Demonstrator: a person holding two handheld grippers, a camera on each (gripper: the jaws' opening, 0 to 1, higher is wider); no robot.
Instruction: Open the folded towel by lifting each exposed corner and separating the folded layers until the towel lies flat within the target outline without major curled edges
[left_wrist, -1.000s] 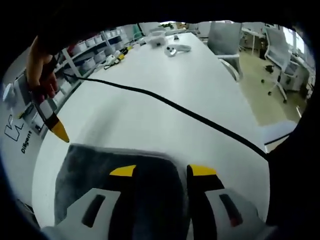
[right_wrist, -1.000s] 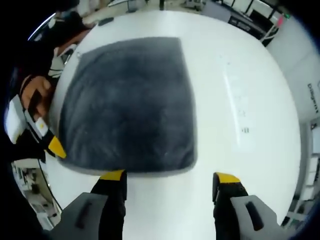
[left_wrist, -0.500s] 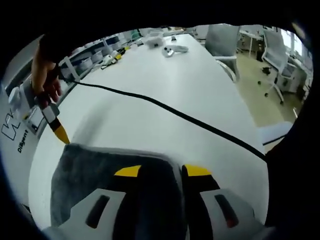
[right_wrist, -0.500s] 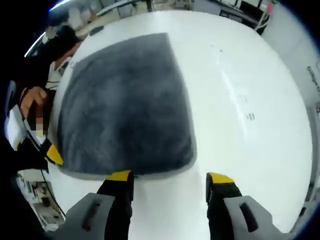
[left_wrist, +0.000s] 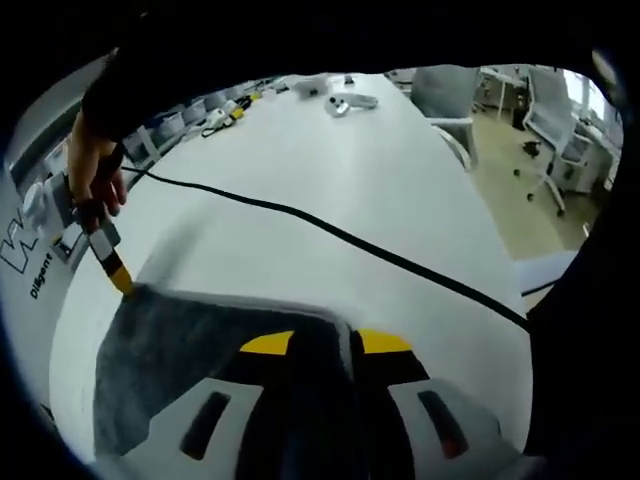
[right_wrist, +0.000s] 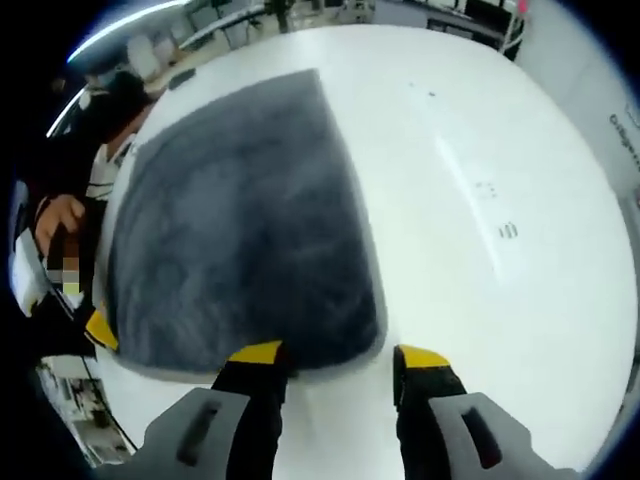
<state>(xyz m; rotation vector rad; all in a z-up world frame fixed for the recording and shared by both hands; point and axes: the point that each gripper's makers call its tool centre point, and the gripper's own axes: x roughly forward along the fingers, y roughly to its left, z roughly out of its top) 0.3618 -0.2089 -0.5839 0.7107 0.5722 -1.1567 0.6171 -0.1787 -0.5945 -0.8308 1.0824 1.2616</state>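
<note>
**A:** Where are your grippers sitting right now?

**B:** In the left gripper view I'm looking down my left gripper (left_wrist: 322, 342), and the yellow tips are nearly touching, squeezing the right-hand edge of the grey towel (left_wrist: 190, 345) between them. So that one's clamped on the towel edge. In the right gripper view my right gripper (right_wrist: 338, 354) is spread apart, nothing between the tips; the left tip is resting right at the towel's (right_wrist: 240, 230) near edge, close to its near right corner, and the other tip is sitting over bare table (right_wrist: 480, 150).

**A:** And the towel itself?

**B:** It's lying on the white table (left_wrist: 330, 160), still folded into a squarish pad, with a pale hem showing along the near edge in the right gripper view. From the left gripper view I'm also seeing the right gripper's yellow tip touching down at the towel's far left corner, with a hand (left_wrist: 95, 170) holding it.

**A:** Anything else around?

**B:** A black cable (left_wrist: 330, 235) is running across the table beyond the towel, well clear of it. Some white gear (left_wrist: 345, 100) is sitting at the table's far end, office chairs (left_wrist: 540, 130) standing off to the right.
</note>
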